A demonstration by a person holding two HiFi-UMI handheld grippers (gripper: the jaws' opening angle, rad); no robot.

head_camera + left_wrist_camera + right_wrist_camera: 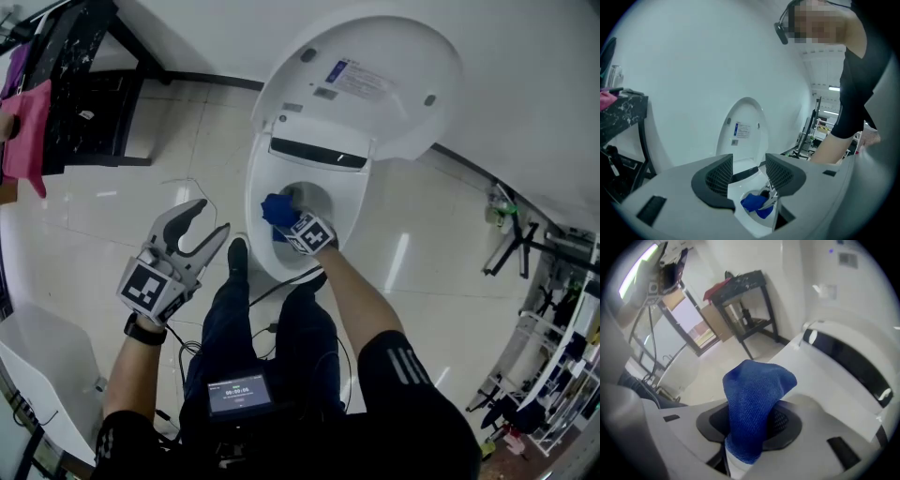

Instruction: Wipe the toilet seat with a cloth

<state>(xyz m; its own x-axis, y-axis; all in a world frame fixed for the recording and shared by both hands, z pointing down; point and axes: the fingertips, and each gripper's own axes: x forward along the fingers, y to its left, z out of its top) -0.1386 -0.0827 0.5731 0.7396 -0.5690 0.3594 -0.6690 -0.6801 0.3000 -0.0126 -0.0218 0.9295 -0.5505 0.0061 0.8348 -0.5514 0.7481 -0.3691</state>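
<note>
Right gripper (292, 223): jaws clenched on the blue cloth (757, 399), over the toilet seat (349, 202).
Left gripper (212, 218): jaws apart, nothing between them.

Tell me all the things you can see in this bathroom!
toilet: one, white, by the wall, lid raised
blue cloth: one, blue, over the toilet bowl
table: one, black with a speckled top, far left
pink cloth: one, pink, hanging at the table's edge
racks: a few, pale metal, far right
screen device: one, black with a lit screen, at the person's waist
left hand-held gripper: one, grey, jaws apart and empty, over the floor left of the toilet
right hand-held gripper: one, grey, jaws pinching the blue cloth over the bowl
</note>
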